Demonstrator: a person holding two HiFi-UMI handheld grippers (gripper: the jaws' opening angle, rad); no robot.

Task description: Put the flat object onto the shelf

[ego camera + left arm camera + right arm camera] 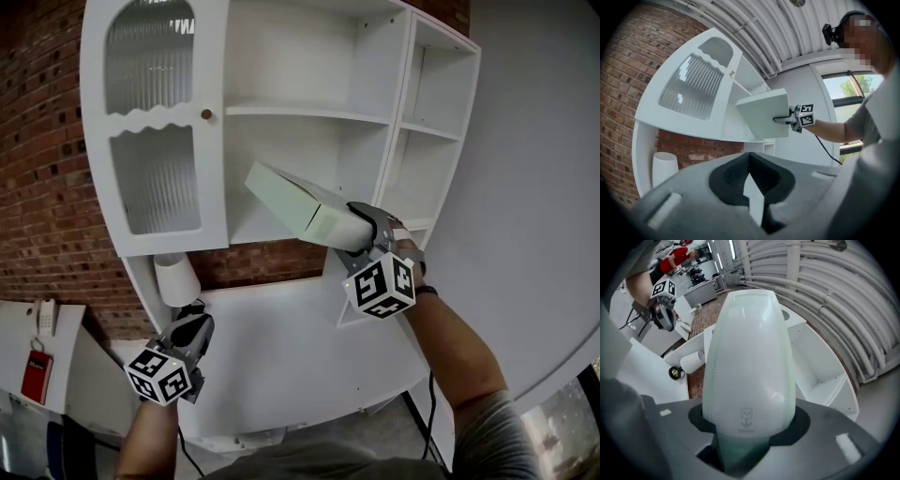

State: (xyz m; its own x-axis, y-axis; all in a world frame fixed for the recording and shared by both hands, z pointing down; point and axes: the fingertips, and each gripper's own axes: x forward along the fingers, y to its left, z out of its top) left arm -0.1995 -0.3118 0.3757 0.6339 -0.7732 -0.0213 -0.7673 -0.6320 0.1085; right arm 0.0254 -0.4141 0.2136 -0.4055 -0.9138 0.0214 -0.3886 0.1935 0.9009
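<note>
One flat object — pointing toward shelf

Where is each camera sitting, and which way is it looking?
Head view: on the person's head, facing the white cabinet; the left gripper, the right gripper and both forearms show.
Left gripper view: on the left gripper, looking along its shut jaws toward the cabinet; the person's right forearm shows.
Right gripper view: on the right gripper, looking along the green folder it clamps; the left gripper shows far off.
Shared: all three show the cabinet and the folder.
</note>
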